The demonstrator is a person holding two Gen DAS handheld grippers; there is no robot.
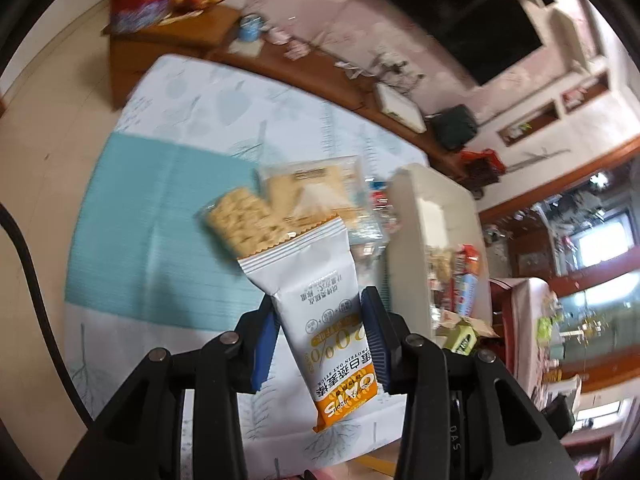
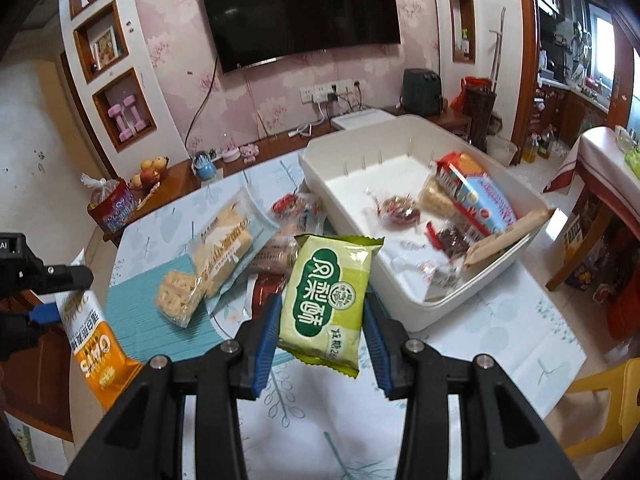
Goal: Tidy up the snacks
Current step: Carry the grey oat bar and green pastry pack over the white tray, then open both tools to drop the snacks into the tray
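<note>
My left gripper (image 1: pixel 320 312) is shut on a white and orange oat bar packet (image 1: pixel 320 320), held above the table. The same oat bar packet (image 2: pixel 94 344) and the left gripper (image 2: pixel 60 296) show at the left edge of the right wrist view. My right gripper (image 2: pixel 322 312) is shut on a green pastry packet (image 2: pixel 330 300), lifted over the table. A white bin (image 2: pixel 400 312) stands to the right with several snacks inside. Loose snacks lie on the teal mat (image 2: pixel 132 320): a puffed rice bar (image 2: pixel 178 296) and a clear-wrapped cake packet (image 2: pixel 226 252).
The table wears a pale leaf-print cloth (image 2: pixel 304 408). Behind it runs a wooden cabinet (image 2: pixel 176 180) with a fruit bowl (image 2: pixel 150 174), a red bag (image 2: pixel 114 208) and a blue mug (image 2: pixel 204 168). A yellow stool (image 2: pixel 608 396) stands at the right.
</note>
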